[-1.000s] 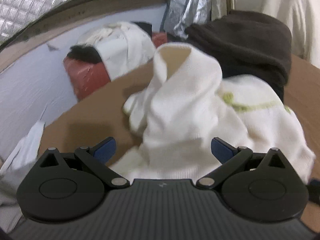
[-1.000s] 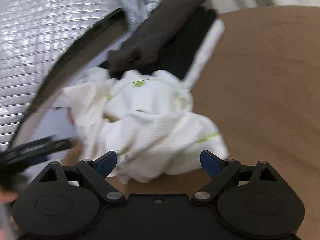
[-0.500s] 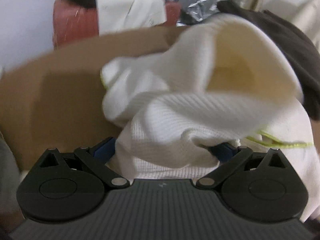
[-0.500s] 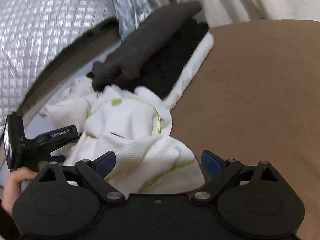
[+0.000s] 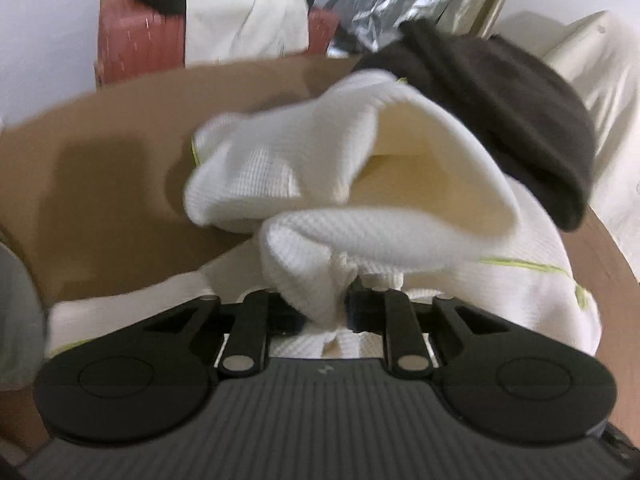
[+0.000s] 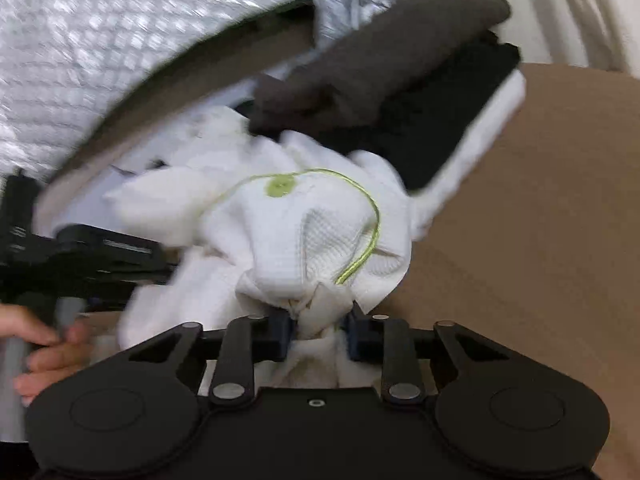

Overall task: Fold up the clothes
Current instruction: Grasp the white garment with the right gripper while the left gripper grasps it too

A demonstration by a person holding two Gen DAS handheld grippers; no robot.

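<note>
**White garment pinched at both ends**

The white garment [image 5: 360,184] is bunched on the brown table [image 5: 100,168], against a dark folded pile [image 6: 380,80]. Its cloth is clamped by the left gripper [image 5: 324,308] and by the right gripper [image 6: 318,328], fingers narrow

This looks like a lived-in room at home, used partly for storage. A brown table [image 5: 100,152] carries a stack of folded dark clothes [image 6: 400,80], a red suitcase [image 5: 140,40] stands by the wall under pale cloth [image 5: 240,12], and quilted silver foil sheeting [image 6: 100,48] hangs close behind.
</note>
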